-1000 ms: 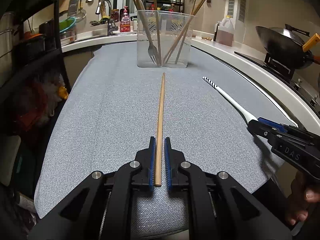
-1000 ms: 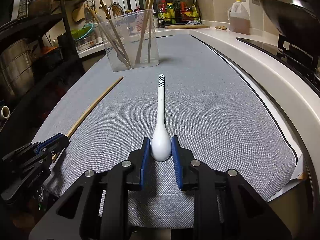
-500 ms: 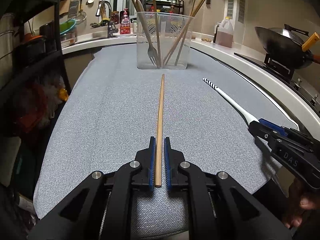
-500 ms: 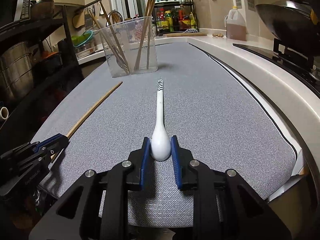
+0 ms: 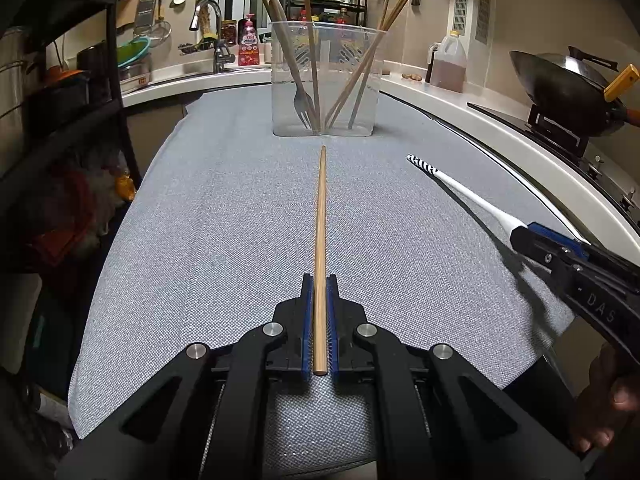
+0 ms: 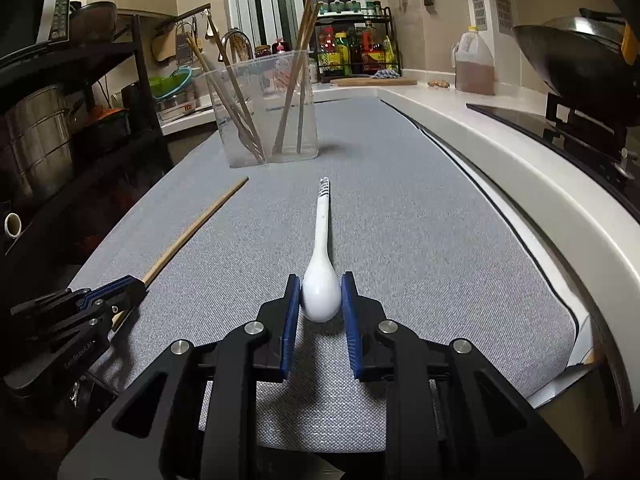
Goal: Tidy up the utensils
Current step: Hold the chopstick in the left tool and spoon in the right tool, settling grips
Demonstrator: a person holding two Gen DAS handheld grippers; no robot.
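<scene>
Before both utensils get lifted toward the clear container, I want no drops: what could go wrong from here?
1. The left tongs pinch the chopstick at its very end, so the long free length may swing or slip.
2. The right tongs squeeze the white spoon by its rounded, glossy bowl, which could squirt out.
3. The clear container already holds a fork and chopsticks leaning crosswise; incoming utensils may snag them.

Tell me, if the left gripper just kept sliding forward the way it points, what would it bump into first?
Probably the clear container holding the fork and chopsticks. The left gripper, shut on a wooden chopstick, aims along it across bare grey mat toward that container. The chopstick's tip would likely arrive first, though depth is unclear.
</scene>
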